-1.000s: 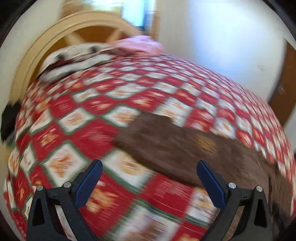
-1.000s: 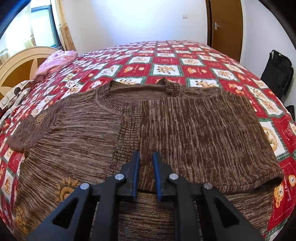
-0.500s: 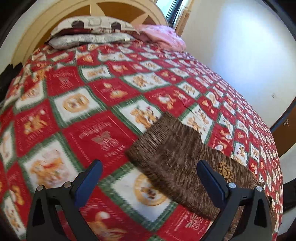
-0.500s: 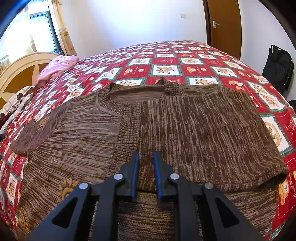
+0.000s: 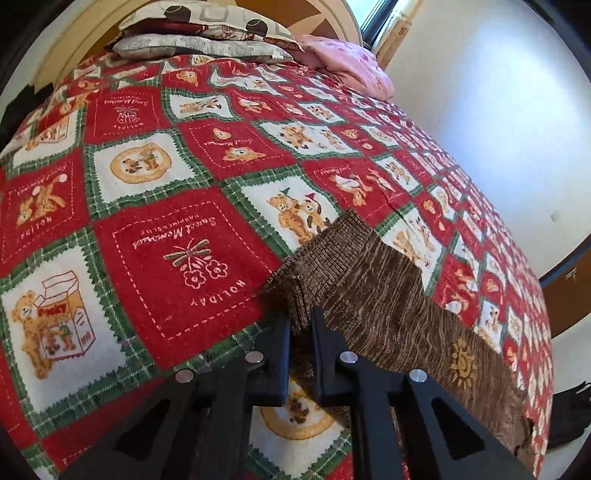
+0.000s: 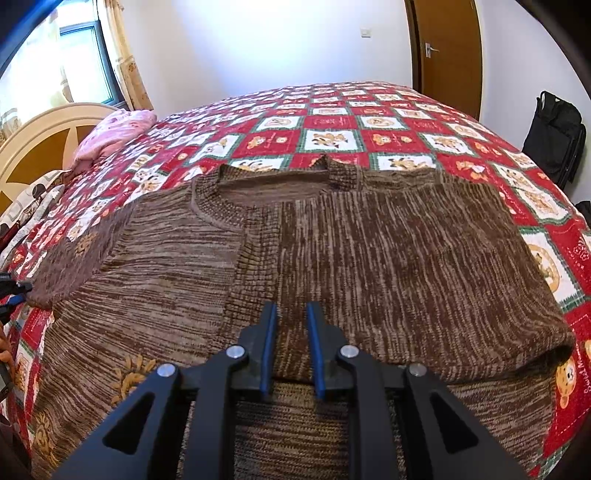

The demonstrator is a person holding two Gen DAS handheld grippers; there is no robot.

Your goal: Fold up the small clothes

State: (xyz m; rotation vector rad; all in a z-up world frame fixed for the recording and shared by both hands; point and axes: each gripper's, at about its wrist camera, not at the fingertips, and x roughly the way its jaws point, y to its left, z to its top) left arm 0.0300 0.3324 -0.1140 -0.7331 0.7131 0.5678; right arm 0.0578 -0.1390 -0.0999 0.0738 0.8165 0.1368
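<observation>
A brown knitted sweater point(image 6: 369, 258) lies flat on the bed, its right side folded over the body. Its left sleeve point(image 5: 369, 291) stretches out over the quilt. My left gripper point(image 5: 300, 325) is shut on the sleeve's ribbed cuff point(image 5: 295, 284), which bunches up between the pads. It shows small at the left edge of the right wrist view point(image 6: 11, 295). My right gripper point(image 6: 290, 314) is shut and hovers over the sweater's lower middle; I cannot tell whether it pinches any fabric.
The bed carries a red, white and green teddy-bear quilt point(image 5: 177, 243). Pillows point(image 5: 207, 33) and a pink blanket point(image 5: 347, 62) lie by the headboard point(image 6: 40, 147). A wooden door point(image 6: 447, 51) and a black bag point(image 6: 554, 136) stand beyond the bed.
My left gripper has moved down onto the sleeve cuff and closed on it; it was wide open before. My right gripper has stayed shut over the sweater.
</observation>
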